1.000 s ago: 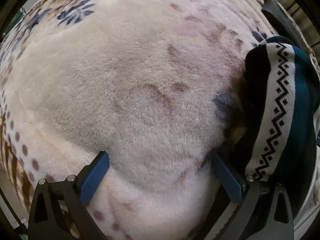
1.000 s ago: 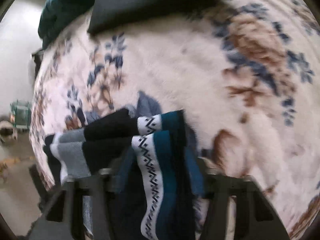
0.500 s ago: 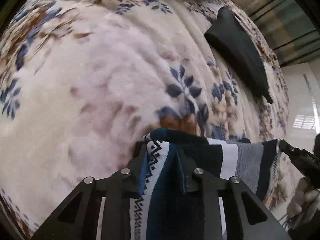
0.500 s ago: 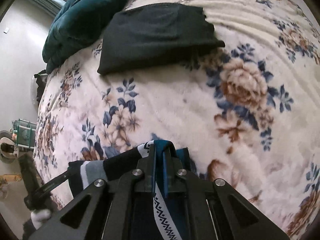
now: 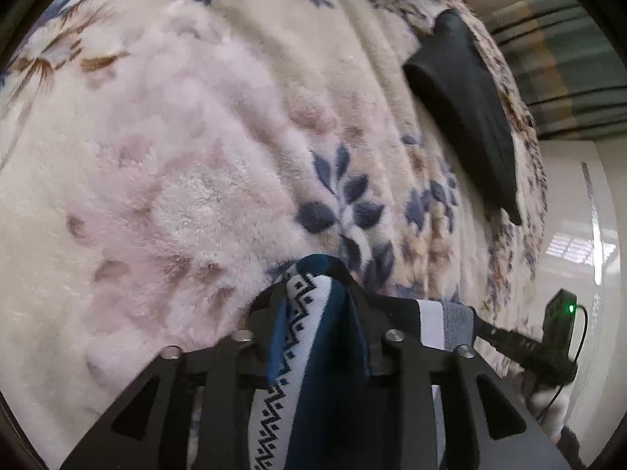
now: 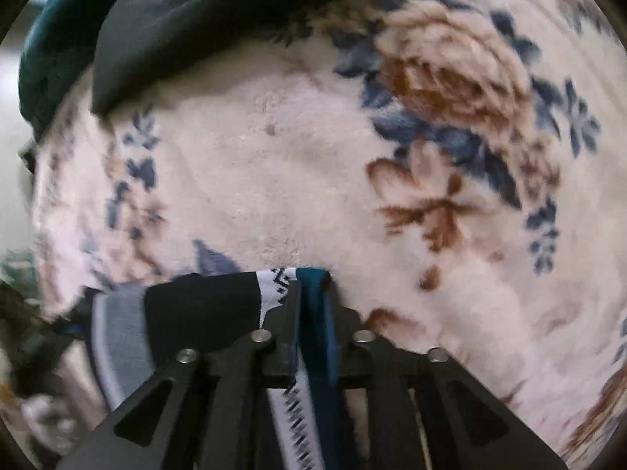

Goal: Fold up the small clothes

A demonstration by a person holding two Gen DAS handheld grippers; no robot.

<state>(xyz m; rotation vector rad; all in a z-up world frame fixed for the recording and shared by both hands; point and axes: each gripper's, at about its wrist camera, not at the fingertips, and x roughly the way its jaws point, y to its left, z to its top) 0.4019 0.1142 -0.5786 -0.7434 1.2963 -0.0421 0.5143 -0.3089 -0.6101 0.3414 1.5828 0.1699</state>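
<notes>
Now both grippers hold one piece of knitted clothing (image 5: 313,325), dark teal and black with a white zigzag band and grey and white stripes, just above the flowered blanket (image 5: 188,164) that covers the bed. Seen from the left wrist, the left gripper (image 5: 319,301) has the teal and zigzag end bunched between its fingers; its jaws have just been opening a little, yet the cloth fills the narrow gap and the pads press on it. The garment stretches from there to the right, its striped end reaching the other gripper's tip near the blanket's edge. Seen from the right wrist, the right gripper (image 6: 311,305) pinches a teal fold of the same garment (image 6: 203,305); these jaws have also just been opening slightly, with the fold between them and touching both pads. The black and grey part spreads to the left of those fingers. Farther up the blanket lies a folded black garment (image 6: 203,19), and beyond it, at the blanket's far edge, a dark teal cushion (image 6: 51,55).
</notes>
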